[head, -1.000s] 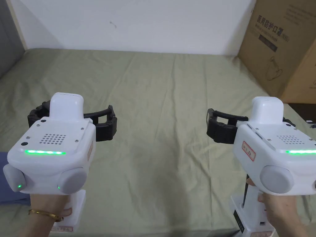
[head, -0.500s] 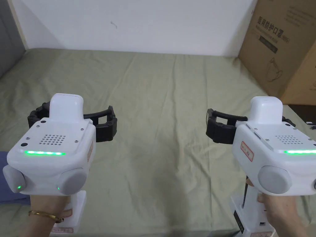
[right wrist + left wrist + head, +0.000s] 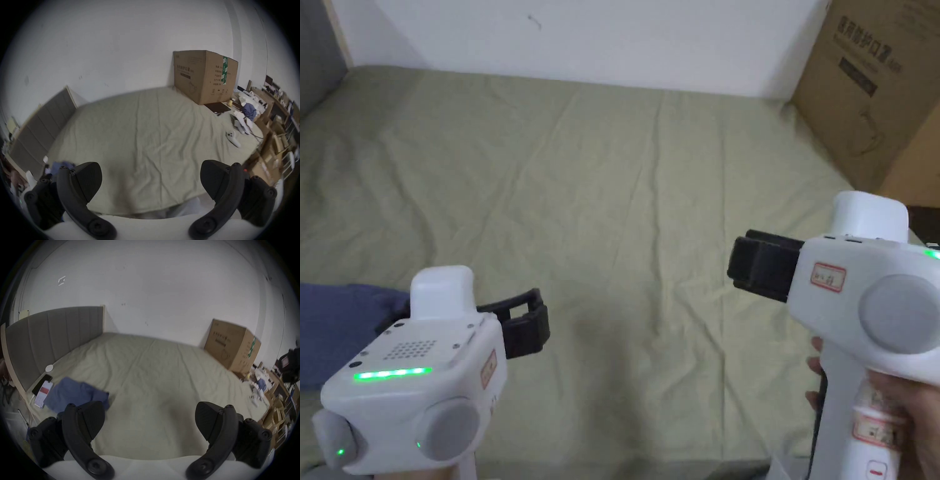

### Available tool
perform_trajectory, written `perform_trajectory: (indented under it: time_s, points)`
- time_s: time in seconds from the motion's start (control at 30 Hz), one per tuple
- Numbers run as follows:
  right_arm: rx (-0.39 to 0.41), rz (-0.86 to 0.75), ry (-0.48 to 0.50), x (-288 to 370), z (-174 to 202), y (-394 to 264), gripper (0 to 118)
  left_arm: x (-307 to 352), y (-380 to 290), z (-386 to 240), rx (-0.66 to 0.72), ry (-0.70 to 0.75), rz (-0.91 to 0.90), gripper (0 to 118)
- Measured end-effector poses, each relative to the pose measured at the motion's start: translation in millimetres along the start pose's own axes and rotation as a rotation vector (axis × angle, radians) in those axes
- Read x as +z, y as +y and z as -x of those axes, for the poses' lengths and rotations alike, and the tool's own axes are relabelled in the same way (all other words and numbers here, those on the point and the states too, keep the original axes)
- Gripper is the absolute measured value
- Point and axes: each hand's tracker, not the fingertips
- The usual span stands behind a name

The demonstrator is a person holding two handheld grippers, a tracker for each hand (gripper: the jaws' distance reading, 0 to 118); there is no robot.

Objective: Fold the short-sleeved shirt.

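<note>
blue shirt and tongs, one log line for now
left tongs open, empty | right tongs open, empty | crumpled blue cloth shirt on green bedsheet, unfolded, untouched

The bed (image 3: 625,206) wears a plain pale green sheet. The shirt (image 3: 76,394) is solid blue, the box (image 3: 204,78) brown with green tape, the headboard (image 3: 48,340) grey, the fingers (image 3: 90,417) black.

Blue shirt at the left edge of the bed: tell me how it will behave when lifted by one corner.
The blue shirt lies crumpled in soft folds, so it will likely hang limp and unfold. It looks thin, so probably light. It may drag on the wrinkled bedsheet.
</note>
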Motion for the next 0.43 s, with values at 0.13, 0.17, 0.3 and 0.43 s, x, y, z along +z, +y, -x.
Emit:
perform_trajectory:
  time_s: [0.13,0.17,0.3,0.43]
  points:
    - [0.077,0.022,-0.073,-5,14,-28,118,-7,-23,0,-0.040,0.031,0.062,112]
    - [0.071,-0.002,-0.053,-7,14,-36,118,-9,-26,1,-0.040,0.034,0.076,112]
    - [-0.024,0.050,0.013,-24,10,-37,118,-22,-29,6,-0.022,0.049,0.118,112]
    - [-0.126,0.114,0.053,-67,4,-27,118,-49,-23,10,-0.018,0.071,0.143,112]
